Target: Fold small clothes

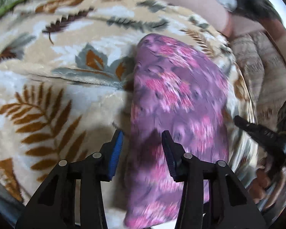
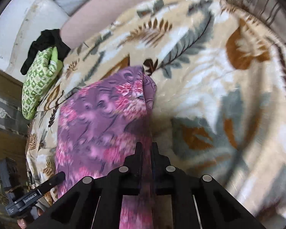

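Note:
A purple cloth with pink flowers (image 1: 181, 95) lies as a long folded strip on a plush blanket with a leaf print (image 1: 47, 87). My left gripper (image 1: 142, 134) hovers over the strip's near left edge. Its jaws stand apart and its blue pads touch nothing. In the right wrist view my right gripper (image 2: 147, 146) is shut on the near right edge of the purple cloth (image 2: 104, 114), with fabric pinched in the narrow gap between the fingers. One finger (image 1: 255, 128) of the right gripper shows at the right of the left wrist view.
A green patterned cloth (image 2: 38, 84) and a black garment (image 2: 47, 42) lie at the blanket's far left edge. A pale pink cushion (image 2: 104, 13) runs along the back. Striped brown bedding (image 1: 257, 66) borders the blanket. A floor with tiles (image 2: 3, 114) lies beyond the bed's edge.

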A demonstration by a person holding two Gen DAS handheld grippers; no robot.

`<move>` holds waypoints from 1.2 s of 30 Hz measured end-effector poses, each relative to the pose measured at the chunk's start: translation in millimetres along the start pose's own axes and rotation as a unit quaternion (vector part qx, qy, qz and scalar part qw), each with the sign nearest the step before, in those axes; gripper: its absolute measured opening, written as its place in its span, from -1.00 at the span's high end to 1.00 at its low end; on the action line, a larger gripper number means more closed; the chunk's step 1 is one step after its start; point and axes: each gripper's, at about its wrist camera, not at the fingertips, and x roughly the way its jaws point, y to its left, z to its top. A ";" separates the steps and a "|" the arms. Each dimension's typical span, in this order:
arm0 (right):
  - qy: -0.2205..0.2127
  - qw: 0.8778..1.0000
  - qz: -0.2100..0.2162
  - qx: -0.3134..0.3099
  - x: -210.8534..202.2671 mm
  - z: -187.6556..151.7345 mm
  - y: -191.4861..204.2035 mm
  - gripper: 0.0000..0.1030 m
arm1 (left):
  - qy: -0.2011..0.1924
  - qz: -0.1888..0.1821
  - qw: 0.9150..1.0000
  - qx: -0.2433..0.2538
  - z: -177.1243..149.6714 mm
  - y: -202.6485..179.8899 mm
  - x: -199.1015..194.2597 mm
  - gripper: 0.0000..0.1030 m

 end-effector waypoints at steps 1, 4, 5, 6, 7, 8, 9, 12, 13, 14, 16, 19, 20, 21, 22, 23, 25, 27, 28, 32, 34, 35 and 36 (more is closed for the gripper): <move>-0.005 1.000 0.005 -0.003 -10.1 -12.5 0.8 0.78 | -0.001 0.012 1.000 0.009 -9.0 0.0 -2.1 0.12; 0.007 0.999 0.028 -0.012 -24.5 -52.7 4.3 -0.15 | 0.015 0.010 1.000 0.022 -36.3 3.5 -4.1 0.10; 0.005 0.999 0.029 -0.016 -28.1 -63.1 5.3 -0.25 | 0.020 0.004 1.000 0.018 -44.3 6.0 -4.8 0.10; 0.005 0.999 0.029 -0.020 -30.9 -76.5 6.2 -0.25 | 0.026 -0.006 1.000 0.010 -52.0 8.9 -5.6 0.11; 0.011 0.999 0.037 -0.020 -30.8 -86.4 5.6 -0.25 | 0.035 -0.018 0.999 0.003 -59.1 11.2 -5.7 0.11; 0.017 0.999 0.048 -0.017 -28.7 -92.9 5.1 -0.25 | 0.039 -0.024 0.999 0.000 -63.8 11.5 -5.8 0.10; 0.031 0.998 0.060 -0.013 -22.5 -100.3 3.7 -0.25 | 0.042 -0.037 0.998 -0.009 -69.8 14.4 -5.8 0.10; 0.050 0.998 0.033 -0.014 -7.6 -104.0 4.8 -0.02 | 0.045 -0.040 0.998 -0.013 -75.3 15.0 -2.0 0.10; 0.052 0.998 0.025 -0.015 -4.9 -103.4 5.4 0.17 | 0.047 -0.041 0.998 -0.017 -76.2 15.6 -1.1 0.11; 0.052 0.998 0.025 -0.017 -2.4 -102.8 6.6 0.27 | 0.047 -0.044 0.998 -0.024 -76.8 16.7 -0.4 0.15; 0.056 0.998 0.011 -0.032 0.6 -104.7 10.2 0.70 | 0.041 -0.051 0.998 -0.025 -77.0 15.4 -1.3 0.53; 0.035 0.999 0.003 -0.037 -13.1 -106.8 13.3 0.85 | 0.015 -0.065 0.998 0.004 -79.0 11.5 -19.1 0.78; 0.027 0.999 -0.003 -0.043 -18.2 -107.6 15.3 0.86 | 0.011 -0.057 0.998 0.015 -80.1 9.8 -22.5 0.78; 0.027 0.998 -0.013 -0.048 -18.8 -109.5 15.5 0.86 | 0.019 -0.048 0.999 0.015 -81.3 9.9 -18.4 0.78; 0.035 0.998 -0.021 -0.049 -13.9 -111.1 14.6 0.86 | 0.025 -0.046 0.999 0.013 -81.4 10.7 -12.6 0.78; 0.050 0.997 -0.029 -0.046 -5.7 -110.9 10.8 0.86 | 0.035 -0.041 0.999 0.007 -83.2 13.8 -3.9 0.78; 0.062 0.997 -0.041 -0.038 3.3 -108.4 8.1 0.86 | 0.027 -0.040 0.999 0.009 -84.1 14.8 -5.8 0.78; 0.053 0.995 -0.061 -0.052 1.4 -109.2 15.6 0.86 | 0.011 -0.018 0.999 0.038 -85.0 6.3 -12.6 0.78; 0.051 0.994 -0.071 -0.062 2.6 -110.8 18.7 0.86 | 0.011 -0.007 0.999 0.048 -86.0 2.9 -9.7 0.77; 0.050 0.991 -0.090 -0.082 9.3 -111.5 28.5 0.84 | -0.015 0.047 0.996 0.078 -91.2 -5.4 -7.4 0.42; 0.038 0.994 -0.073 -0.070 -1.8 -110.0 27.4 0.84 | -0.020 0.051 0.995 0.077 -90.5 -4.5 -12.4 0.34; 0.030 0.995 -0.068 -0.062 -7.0 -110.7 28.2 0.84 | -0.020 0.046 0.996 0.070 -89.1 -3.3 -16.6 0.34; 0.015 0.996 -0.067 -0.048 -18.8 -112.4 24.9 0.83 | -0.022 0.047 0.997 0.062 -88.1 -2.5 -20.0 0.34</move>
